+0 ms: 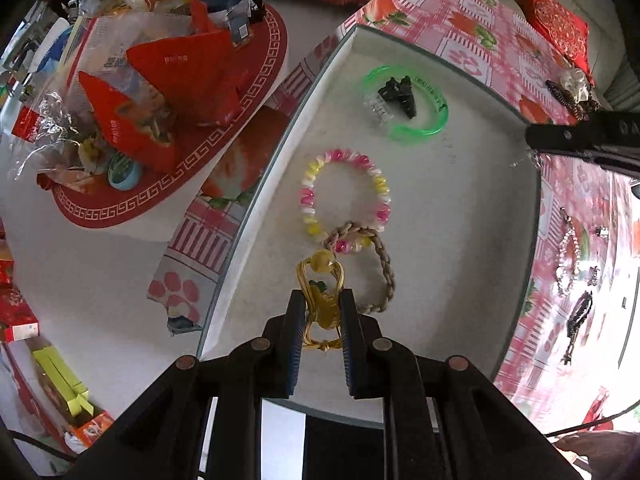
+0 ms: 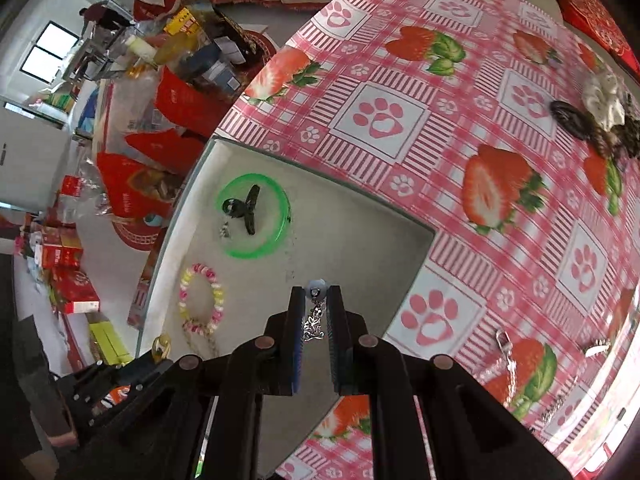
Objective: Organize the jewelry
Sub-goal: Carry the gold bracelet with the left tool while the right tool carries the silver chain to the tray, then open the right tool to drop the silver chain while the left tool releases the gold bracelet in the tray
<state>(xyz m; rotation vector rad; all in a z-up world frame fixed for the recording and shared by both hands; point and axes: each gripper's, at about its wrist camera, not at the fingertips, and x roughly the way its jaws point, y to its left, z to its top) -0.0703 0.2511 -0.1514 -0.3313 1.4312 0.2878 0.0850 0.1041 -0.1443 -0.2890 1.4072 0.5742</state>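
Two hand-held tongs hover over a shallow grey tray [image 1: 460, 216] that sits on a desk [image 2: 500, 92] covered in a pink strawberry cloth.

The left tongs [image 1: 321, 300] are narrowed on a yellow cord charm [image 1: 322, 304]. Its bead end pokes out ahead of the tips and its knot hangs back between the fingers, so its long axis runs along the fingers. Just ahead of the tips lies a braided loop [image 1: 384, 272], hooked through a pink and yellow bead bracelet [image 1: 344, 200]. Further ahead and slightly right rests a green bangle [image 1: 404, 104] with a black clip [image 1: 398, 94] inside it.

The right tongs [image 2: 317, 296] are narrowed on a silver pendant [image 2: 316, 320], a pale round piece at the tips and a filigree chain trailing back along the fingers. The tray floor lies directly ahead and below these tips, with bare space between them and the bangle to the front left.

More pieces wait outside the tray: a dark and cream hair tie cluster [image 2: 600, 120] far ahead and right of the right tongs, and small silver items [image 2: 504, 344] close on their right side.

Both held pieces seem poised above the tray; letting go looks like the move that remains, and the left charm hangs nearer the tangled bracelet.
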